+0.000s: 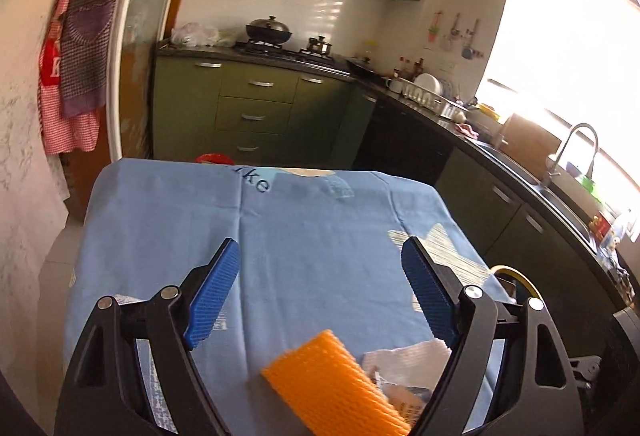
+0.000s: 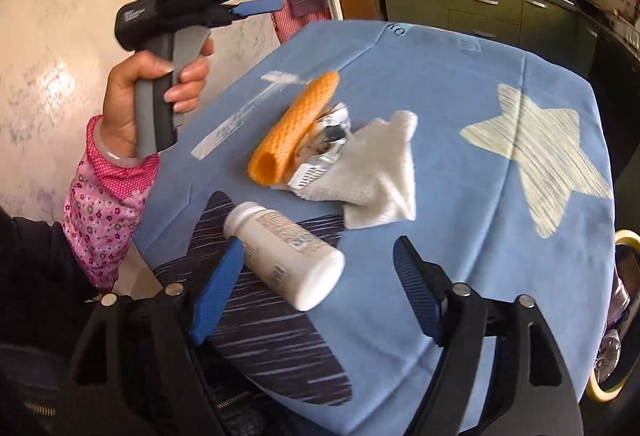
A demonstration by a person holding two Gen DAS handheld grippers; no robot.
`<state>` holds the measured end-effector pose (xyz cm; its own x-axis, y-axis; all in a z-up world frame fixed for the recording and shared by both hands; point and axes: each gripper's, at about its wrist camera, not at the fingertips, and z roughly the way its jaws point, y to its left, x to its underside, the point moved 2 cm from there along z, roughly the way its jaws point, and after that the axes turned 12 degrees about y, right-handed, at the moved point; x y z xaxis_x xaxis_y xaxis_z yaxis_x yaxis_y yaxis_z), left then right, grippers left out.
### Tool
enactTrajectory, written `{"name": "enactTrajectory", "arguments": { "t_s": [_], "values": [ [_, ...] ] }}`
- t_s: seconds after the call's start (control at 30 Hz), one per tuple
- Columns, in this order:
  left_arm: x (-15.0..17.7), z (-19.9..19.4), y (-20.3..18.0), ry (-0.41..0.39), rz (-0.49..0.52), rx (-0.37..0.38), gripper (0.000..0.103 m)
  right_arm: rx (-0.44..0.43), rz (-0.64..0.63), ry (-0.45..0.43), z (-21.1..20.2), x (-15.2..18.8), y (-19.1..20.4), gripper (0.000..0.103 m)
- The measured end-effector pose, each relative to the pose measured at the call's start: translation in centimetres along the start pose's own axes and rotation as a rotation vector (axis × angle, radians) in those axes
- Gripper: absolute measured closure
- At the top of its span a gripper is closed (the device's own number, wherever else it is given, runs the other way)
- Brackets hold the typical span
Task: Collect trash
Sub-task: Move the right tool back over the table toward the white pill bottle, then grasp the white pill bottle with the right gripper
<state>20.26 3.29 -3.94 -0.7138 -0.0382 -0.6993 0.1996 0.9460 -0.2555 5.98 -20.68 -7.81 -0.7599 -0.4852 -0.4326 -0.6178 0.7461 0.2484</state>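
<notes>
Right wrist view: a white bottle [image 2: 284, 254] is being approached on the blue-clothed worktop [image 2: 460, 195], lying between the parted fingers [image 2: 218, 296] of the right gripper [image 2: 316, 292], ungrasped. The left gripper [image 1: 320, 296] is being held open above an orange foam net [image 1: 340, 388]. Closing on the bottle seems next.
</notes>
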Motion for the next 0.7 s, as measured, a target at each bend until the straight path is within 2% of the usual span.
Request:
{"name": "enactTrajectory", "arguments": {
  "t_s": [0.17, 0.23, 0.33, 0.57, 0.7],
  "values": [
    [0.5, 0.8, 2.5, -0.011, -0.08, -0.053, 0.021, 0.054, 0.175, 0.03, 1.7, -0.7, 1.2, 0.026],
    [0.4, 0.7, 3.4, -0.022, -0.11, -0.065, 0.021, 0.113, 0.204, 0.036, 2.1, -0.9, 2.0, 0.024],
    [0.6, 0.5, 4.7, -0.035, -0.153, -0.099, 0.021, 0.149, 0.23, 0.066, 2.8, -1.0, 3.1, 0.023],
    [1.5, 1.3, 4.6, -0.006, -0.165, -0.136, 0.021, 0.23, 0.343, 0.093, 3.9, -1.4, 3.6, 0.02],
    [1.8, 1.4, 4.4, -0.016, -0.165, -0.164, 0.021, 0.263, 0.396, 0.105, 4.7, -1.4, 4.0, 0.018]
  ]
}}
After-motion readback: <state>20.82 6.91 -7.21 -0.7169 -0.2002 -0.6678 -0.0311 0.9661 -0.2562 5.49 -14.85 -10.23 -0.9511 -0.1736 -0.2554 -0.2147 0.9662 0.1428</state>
